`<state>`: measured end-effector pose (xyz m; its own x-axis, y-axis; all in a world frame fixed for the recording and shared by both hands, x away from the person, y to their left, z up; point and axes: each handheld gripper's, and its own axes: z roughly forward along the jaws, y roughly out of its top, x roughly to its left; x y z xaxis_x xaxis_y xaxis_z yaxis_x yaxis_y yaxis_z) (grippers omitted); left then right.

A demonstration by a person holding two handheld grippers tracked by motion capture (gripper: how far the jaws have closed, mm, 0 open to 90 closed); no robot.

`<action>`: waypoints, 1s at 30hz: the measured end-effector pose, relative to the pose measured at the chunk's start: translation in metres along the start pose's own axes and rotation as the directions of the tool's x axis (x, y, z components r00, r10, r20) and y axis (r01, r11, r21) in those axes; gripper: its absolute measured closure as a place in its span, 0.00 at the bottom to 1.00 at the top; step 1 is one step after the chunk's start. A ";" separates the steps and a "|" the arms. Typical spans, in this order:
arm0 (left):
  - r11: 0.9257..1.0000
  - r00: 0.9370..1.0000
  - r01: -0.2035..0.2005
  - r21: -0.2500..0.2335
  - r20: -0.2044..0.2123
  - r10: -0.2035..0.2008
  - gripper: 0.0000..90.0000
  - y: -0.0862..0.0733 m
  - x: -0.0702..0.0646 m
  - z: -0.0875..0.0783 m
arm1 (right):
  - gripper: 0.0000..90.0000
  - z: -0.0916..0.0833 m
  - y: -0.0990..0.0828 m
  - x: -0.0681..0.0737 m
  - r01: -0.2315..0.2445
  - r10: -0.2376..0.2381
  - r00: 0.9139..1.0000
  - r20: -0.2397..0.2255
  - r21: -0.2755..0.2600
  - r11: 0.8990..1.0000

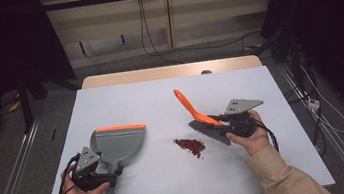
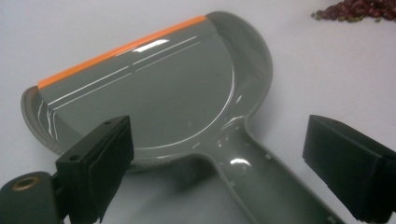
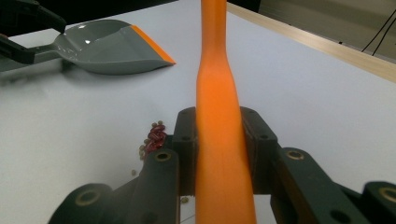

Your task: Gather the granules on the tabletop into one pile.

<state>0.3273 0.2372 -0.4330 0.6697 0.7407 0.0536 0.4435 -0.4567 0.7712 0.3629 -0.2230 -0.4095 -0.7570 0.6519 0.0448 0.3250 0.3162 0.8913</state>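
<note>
1. Clearly, the step in hand is sweeping: the right gripper (image 1: 223,120), at centre right of the high view, is clenched on the orange handle of the brush (image 1: 197,115), whose bristles rest on the desk (image 1: 159,91) just right of the red beans (image 1: 190,145).
2. At lower left, the left gripper (image 1: 112,174) straddles the handle of the grey dustpan (image 1: 118,143); in the left gripper view its jaws stand released on either side, not pressing.
3. To do it well, that gripper should probably clamp the handle first, then set the pan's orange lip flat on the desk next to the beans.
4. Short, low brush strokes toward the lip would likely keep beans from scattering.
5. No brand, label or writing is readable.
</note>
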 end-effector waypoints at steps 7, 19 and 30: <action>1.000 0.999 -0.006 0.019 -0.051 0.007 0.11 -0.001 0.001 -0.004 | 0.79 -0.002 0.000 -0.002 0.001 -0.001 1.000 0.011 -0.006 1.000; 0.998 0.996 0.055 0.021 -0.072 -0.053 0.14 -0.011 0.012 -0.011 | 0.79 -0.004 -0.001 -0.003 -0.011 0.012 1.000 0.020 -0.019 1.000; 0.997 0.998 0.062 0.054 -0.028 -0.061 0.23 -0.013 0.011 -0.005 | 0.79 -0.004 -0.001 -0.004 -0.021 0.021 0.999 0.027 -0.025 0.999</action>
<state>0.3260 0.2538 -0.4393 0.6245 0.7806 0.0240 0.5160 -0.4355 0.7376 0.3637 -0.2290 -0.4083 -0.7340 0.6772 0.0515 0.3264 0.2853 0.9012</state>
